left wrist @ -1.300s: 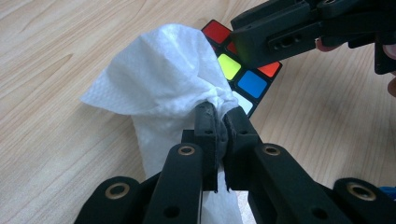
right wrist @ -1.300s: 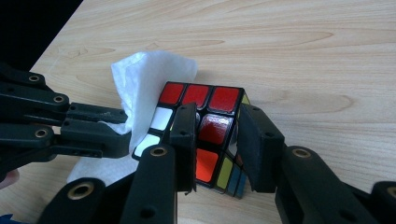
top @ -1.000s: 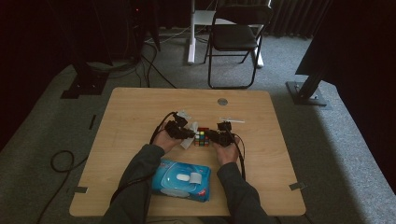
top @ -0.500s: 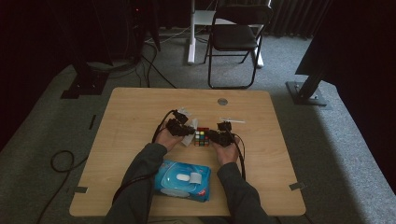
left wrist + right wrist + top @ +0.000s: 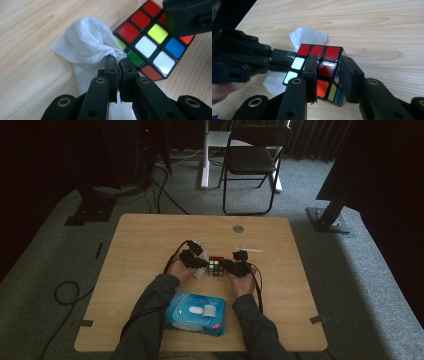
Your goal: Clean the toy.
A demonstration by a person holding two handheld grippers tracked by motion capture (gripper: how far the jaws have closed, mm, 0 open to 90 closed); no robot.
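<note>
A scrambled colour cube (image 5: 216, 267) rests on the wooden table (image 5: 150, 240) between my two grippers. In the right gripper view the cube (image 5: 322, 53) shows a red top row, and my right gripper (image 5: 328, 67) is shut on its near edge, one jaw on each side. My left gripper (image 5: 117, 61) is shut on a crumpled white wipe (image 5: 87, 40), which it holds against the cube (image 5: 150, 42) at its left side. From above, the left gripper (image 5: 192, 260) and right gripper (image 5: 235, 266) face each other across the cube.
A blue pack of wet wipes (image 5: 196, 313) lies near the table's front edge between the person's forearms. A small white item (image 5: 247, 250) and a round grommet (image 5: 238, 228) sit behind the cube. A folding chair (image 5: 250, 160) stands beyond the table.
</note>
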